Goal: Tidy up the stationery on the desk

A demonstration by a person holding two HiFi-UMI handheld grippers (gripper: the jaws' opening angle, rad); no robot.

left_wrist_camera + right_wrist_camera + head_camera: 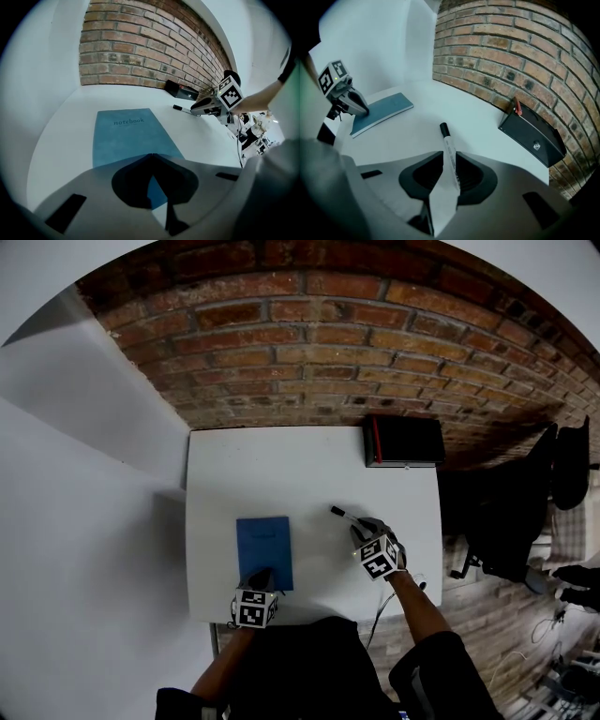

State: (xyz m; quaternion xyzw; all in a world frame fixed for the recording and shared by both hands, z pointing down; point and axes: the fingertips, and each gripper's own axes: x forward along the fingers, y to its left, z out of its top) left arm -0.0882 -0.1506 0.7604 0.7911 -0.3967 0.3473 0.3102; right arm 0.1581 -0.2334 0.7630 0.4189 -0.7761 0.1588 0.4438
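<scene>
The right gripper (pixel 359 527), nearer than the left, pinches the marker (pixel 342 515) just right of the notebook (pixel 264 542), its capped end slanting notebook-ward, while the left gripper (pixel 262 575), shut and empty, hovers at the notebook's near edge.

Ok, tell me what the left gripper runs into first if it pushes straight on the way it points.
The blue notebook: the left gripper's shut jaws aim down at its near edge, possibly touching it.

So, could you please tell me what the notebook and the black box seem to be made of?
Notebook: matte blue cover with faint mottling, probably card or faux leather. Black box: smooth, hard-edged, slight sheen, likely plastic or painted metal.
</scene>
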